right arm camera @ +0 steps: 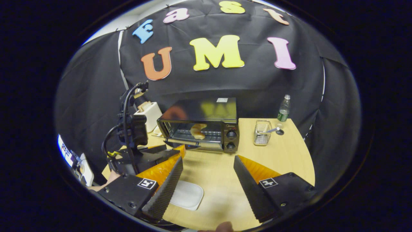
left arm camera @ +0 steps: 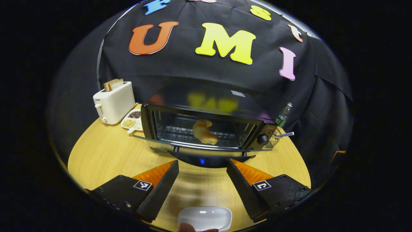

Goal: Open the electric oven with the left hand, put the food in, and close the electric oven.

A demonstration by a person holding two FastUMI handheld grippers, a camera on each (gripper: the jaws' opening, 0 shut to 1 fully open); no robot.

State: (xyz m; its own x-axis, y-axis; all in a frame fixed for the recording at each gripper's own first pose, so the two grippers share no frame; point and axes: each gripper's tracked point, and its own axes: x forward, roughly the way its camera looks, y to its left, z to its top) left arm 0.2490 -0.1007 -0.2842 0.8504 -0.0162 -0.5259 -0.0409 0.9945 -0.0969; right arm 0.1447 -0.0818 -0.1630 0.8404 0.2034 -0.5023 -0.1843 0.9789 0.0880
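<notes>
The black electric oven (left arm camera: 206, 106) stands mid-table with its glass door (left arm camera: 193, 146) swung down flat and its dark handle (left arm camera: 209, 160) towards me. A golden croissant (left arm camera: 204, 131) lies on the rack inside. My left gripper (left arm camera: 202, 162) is open, its tips just in front of the handle, nothing between them. In the right gripper view the oven (right arm camera: 206, 112) and croissant (right arm camera: 197, 130) sit farther off. My right gripper (right arm camera: 208, 159) hangs open above the table, holding nothing. The left gripper (right arm camera: 173, 151) shows at the door's front left.
A white empty plate (left arm camera: 205, 218) lies near the table's front edge, also the plate (right arm camera: 186, 195). A white toaster (left arm camera: 113, 102) with bread and a divided snack dish (left arm camera: 132, 120) stand left of the oven. A wire basket (right arm camera: 262, 132) and a bottle (right arm camera: 283, 111) stand to its right.
</notes>
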